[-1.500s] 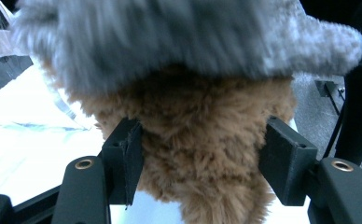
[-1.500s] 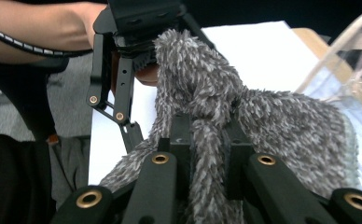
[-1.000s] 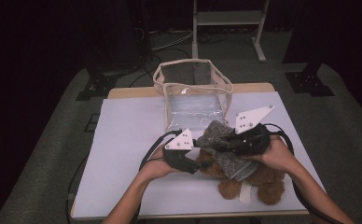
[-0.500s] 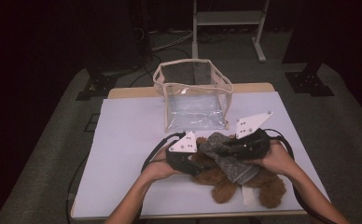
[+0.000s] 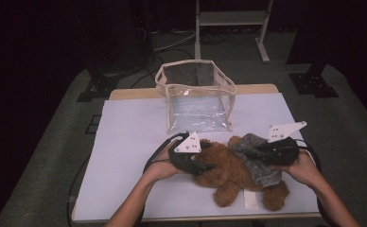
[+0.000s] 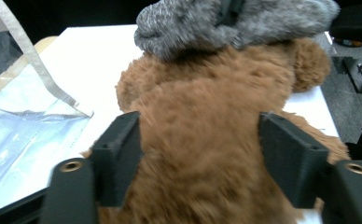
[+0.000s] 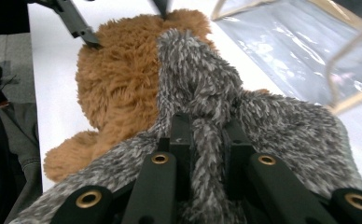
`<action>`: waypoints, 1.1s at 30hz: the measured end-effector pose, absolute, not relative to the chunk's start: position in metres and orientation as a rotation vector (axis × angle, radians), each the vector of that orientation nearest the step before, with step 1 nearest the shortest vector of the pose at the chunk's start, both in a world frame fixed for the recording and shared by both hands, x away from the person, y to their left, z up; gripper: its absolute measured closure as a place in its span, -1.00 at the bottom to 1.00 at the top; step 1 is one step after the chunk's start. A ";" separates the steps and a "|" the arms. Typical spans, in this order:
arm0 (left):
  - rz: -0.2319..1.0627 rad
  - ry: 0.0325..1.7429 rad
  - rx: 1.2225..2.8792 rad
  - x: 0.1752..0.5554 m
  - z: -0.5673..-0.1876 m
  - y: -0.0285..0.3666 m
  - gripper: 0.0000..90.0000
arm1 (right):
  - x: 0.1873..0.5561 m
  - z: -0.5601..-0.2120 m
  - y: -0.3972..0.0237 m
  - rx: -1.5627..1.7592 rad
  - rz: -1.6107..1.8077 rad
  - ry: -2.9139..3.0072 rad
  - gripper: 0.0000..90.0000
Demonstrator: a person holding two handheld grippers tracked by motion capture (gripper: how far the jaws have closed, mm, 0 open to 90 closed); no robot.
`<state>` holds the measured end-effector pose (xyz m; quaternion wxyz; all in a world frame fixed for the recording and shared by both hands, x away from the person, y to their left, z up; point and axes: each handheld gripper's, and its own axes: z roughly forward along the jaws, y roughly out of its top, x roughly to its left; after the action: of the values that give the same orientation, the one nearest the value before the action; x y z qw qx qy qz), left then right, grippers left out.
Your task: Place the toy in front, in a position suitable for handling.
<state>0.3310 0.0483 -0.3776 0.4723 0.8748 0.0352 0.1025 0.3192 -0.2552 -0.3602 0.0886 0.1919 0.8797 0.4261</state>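
Down onto the white tabletop (image 5: 125, 142) has come the fuzzy brown bear (image 5: 224, 170). Right claw (image 7: 202, 140) pinches its woolly grey cloth (image 5: 262, 161); left claw (image 6: 198, 154), just opening, straddles the fur. Clear plastic bag (image 5: 196, 99) stands behind.

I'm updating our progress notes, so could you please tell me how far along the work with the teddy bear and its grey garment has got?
Done: the teddy bear lies on the table by the clear bag. In hand: the right hand-held gripper pinches the grey knitted garment draped over the bear; the left hand-held gripper straddles the bear's body, its jaws just opening. Left: probably finishing the garment; the bag looks empty.
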 end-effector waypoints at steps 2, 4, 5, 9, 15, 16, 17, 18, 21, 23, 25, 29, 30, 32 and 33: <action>0.228 0.081 2.148 0.332 -0.380 0.045 -0.40 | 0.320 -0.360 -0.244 0.536 1.260 2.629 0.73; 0.207 0.066 2.178 0.331 -0.383 0.043 -0.38 | 0.320 -0.362 -0.232 0.505 1.280 2.646 0.73; 0.202 0.060 2.194 0.330 -0.386 0.042 -0.30 | 0.319 -0.364 -0.225 0.483 1.273 2.659 0.73; 0.197 0.060 2.222 0.329 -0.387 0.045 -0.19 | 0.316 -0.360 -0.221 0.417 1.238 2.650 0.73; 0.212 0.047 2.229 0.326 -0.387 0.046 -0.18 | 0.306 -0.353 -0.275 0.544 1.256 2.585 0.73; 0.211 0.051 2.228 0.326 -0.387 0.047 -0.18 | 0.303 -0.353 -0.286 0.566 1.261 2.570 0.73; 0.214 0.048 2.230 0.326 -0.386 0.047 -0.18 | 0.300 -0.354 -0.296 0.583 1.269 2.558 0.73; 0.216 0.045 2.230 0.326 -0.385 0.048 -0.18 | 0.297 -0.356 -0.306 0.603 1.273 2.548 0.73; 0.202 0.046 2.217 0.326 -0.384 0.050 -0.20 | 0.291 -0.366 -0.326 0.664 1.320 2.521 0.73; 0.200 0.042 2.217 0.325 -0.382 0.052 -0.22 | 0.290 -0.375 -0.328 0.678 1.357 2.516 0.74; 0.202 0.043 2.220 0.325 -0.381 0.054 -0.25 | 0.293 -0.383 -0.323 0.678 1.392 2.511 0.74; 0.217 0.051 2.231 0.326 -0.377 0.062 -0.31 | 0.302 -0.391 -0.311 0.663 1.471 2.511 0.75; 0.216 0.052 2.235 0.326 -0.377 0.065 -0.32 | 0.304 -0.392 -0.307 0.652 1.480 2.516 0.75; 0.215 0.067 2.236 0.326 -0.376 0.071 -0.35 | 0.308 -0.393 -0.299 0.626 1.495 2.532 0.75; 0.215 0.071 2.236 0.326 -0.376 0.075 -0.35 | 0.310 -0.393 -0.294 0.613 1.499 2.541 0.75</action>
<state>0.3264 0.0748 -0.3761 0.4323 0.8971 0.0286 0.0861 0.3100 -0.2940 -0.3932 0.0643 0.2030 0.8416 0.4964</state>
